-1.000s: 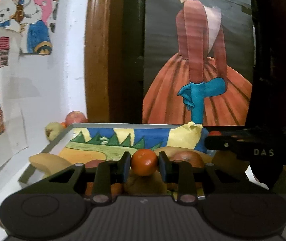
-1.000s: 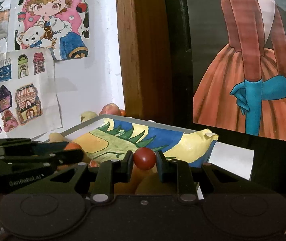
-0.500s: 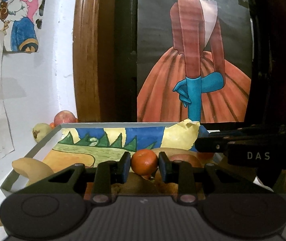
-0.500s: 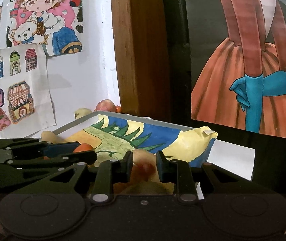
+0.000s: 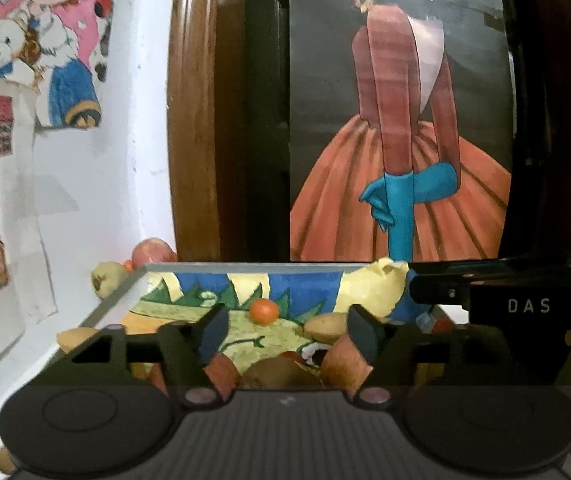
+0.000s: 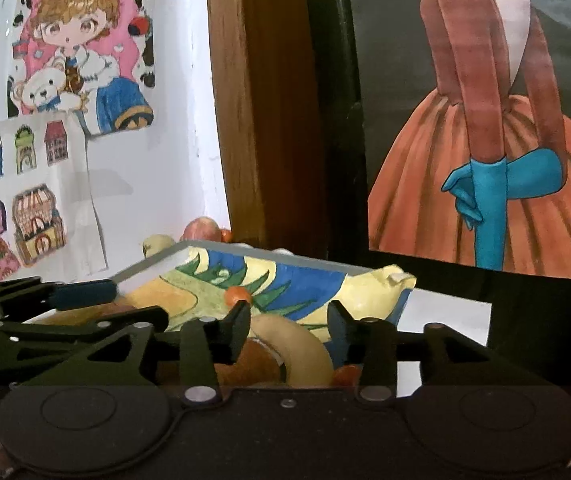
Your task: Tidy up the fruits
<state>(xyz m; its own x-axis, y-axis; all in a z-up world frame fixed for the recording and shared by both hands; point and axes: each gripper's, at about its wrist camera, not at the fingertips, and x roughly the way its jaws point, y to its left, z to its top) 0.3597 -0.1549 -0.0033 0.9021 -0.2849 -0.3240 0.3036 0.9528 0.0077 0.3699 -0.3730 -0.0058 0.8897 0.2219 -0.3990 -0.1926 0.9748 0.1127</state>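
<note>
1. Left gripper (image 5: pixel 287 330): the black fingers stand wide apart with nothing between them. It hangs just above the near end of the shallow grey-rimmed tray (image 5: pixel 241 267), which is lined with a painted blue, green and yellow paper.
2. Right gripper (image 6: pixel 289 324): its fingers are likewise spread and empty. It sits beside the left unit, over the same near end of the tray.
3. Governing relation: the small round orange fruit (image 5: pixel 263 311) lies on the tray lining straight ahead of the left gripper, beyond its fingertips and close to its centre line. It touches neither finger. A round fruit has no long axis, so the approach angle is judged not to matter.
4. Nearer unit: the left gripper appears nearer and better aligned. In the right wrist view the same fruit (image 6: pixel 237 293) shows just past the left fingertip, off centre.
5. Surroundings: a curved yellow banana (image 6: pixel 297 350) and brownish fruit crowd the tray directly below both grippers (exact kinds cannot be told).
6. Outside the tray: a pale yellow-green fruit (image 5: pixel 105 280) and a reddish apple (image 5: pixel 151 250) rest behind its far left corner, against the white wall.
7. Obstruction: the two grippers lie close together; a sideways move risks contact.
</note>
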